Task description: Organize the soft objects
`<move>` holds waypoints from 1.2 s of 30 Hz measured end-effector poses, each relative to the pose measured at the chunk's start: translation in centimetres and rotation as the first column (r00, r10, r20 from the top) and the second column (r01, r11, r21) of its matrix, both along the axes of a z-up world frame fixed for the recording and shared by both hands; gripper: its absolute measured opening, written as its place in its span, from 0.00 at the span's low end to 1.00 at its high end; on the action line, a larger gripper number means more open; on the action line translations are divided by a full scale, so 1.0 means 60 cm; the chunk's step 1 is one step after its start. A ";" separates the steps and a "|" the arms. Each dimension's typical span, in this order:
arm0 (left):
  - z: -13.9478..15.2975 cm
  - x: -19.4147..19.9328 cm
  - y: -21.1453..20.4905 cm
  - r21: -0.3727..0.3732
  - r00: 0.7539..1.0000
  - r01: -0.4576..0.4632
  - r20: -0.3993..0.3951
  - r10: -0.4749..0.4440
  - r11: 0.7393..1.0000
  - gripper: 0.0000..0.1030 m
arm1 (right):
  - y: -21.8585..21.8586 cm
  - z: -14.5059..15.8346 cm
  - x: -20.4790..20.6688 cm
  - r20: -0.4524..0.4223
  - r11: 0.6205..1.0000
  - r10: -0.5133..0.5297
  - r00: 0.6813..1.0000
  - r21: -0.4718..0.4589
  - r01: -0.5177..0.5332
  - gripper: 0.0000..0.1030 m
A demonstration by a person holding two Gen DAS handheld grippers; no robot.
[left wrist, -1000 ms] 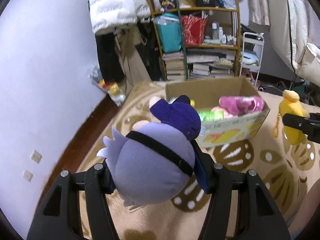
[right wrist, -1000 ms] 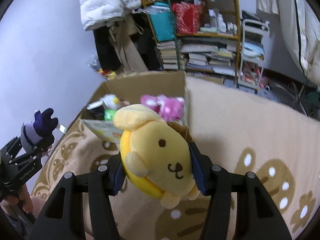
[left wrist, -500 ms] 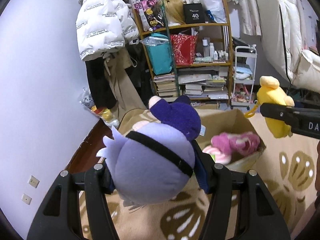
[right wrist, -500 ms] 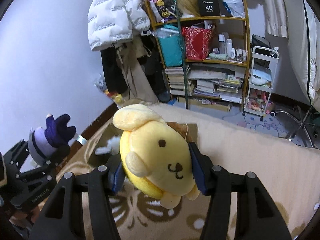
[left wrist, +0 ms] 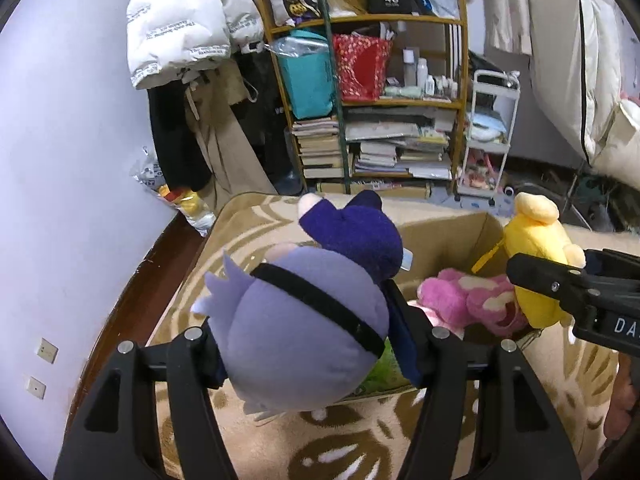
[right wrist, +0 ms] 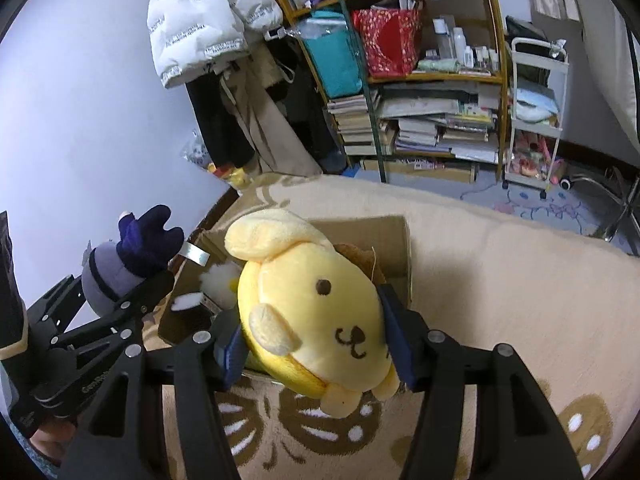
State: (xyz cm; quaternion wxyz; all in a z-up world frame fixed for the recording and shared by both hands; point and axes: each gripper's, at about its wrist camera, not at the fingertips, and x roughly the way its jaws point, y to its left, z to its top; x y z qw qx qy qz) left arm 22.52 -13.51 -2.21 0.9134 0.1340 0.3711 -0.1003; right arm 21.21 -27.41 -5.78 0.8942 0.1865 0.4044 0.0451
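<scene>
Both toys are poised over the cardboard box point(left wrist: 452, 236), so the step in hand is the drop. The left gripper point(left wrist: 316, 344), low in the left wrist frame, has the purple plush point(left wrist: 304, 340) between its pads while its jaws are opening. The right gripper point(right wrist: 316, 344) likewise carries the yellow dog plush point(right wrist: 316, 320), jaws opening (pads still touching its sides). A pink plush point(left wrist: 468, 300) already lies inside the box, right of centre. Next, I judge, each toy needs releasing squarely above the opening, clear of the rim.
</scene>
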 end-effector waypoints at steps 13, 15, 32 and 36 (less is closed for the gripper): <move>-0.013 0.014 0.000 0.011 0.999 -0.017 -0.040 0.017 1.000 0.68 | 0.008 -0.009 0.008 -0.041 1.000 0.023 0.999 -0.008 -0.024 0.70; -0.011 0.014 0.007 -0.005 0.999 -0.029 -0.044 0.029 1.000 0.80 | 0.011 -0.006 0.005 -0.036 0.999 0.037 0.999 -0.006 -0.038 0.74; 0.062 -0.032 0.114 -0.069 0.986 -0.167 -0.008 0.167 0.983 0.88 | 0.016 0.058 -0.039 -0.003 0.998 0.052 0.999 -0.039 -0.052 0.97; 0.097 -0.068 0.133 -0.068 0.983 -0.176 0.045 0.179 0.982 0.97 | 0.020 0.092 -0.075 0.042 0.998 0.045 0.998 -0.049 -0.042 0.98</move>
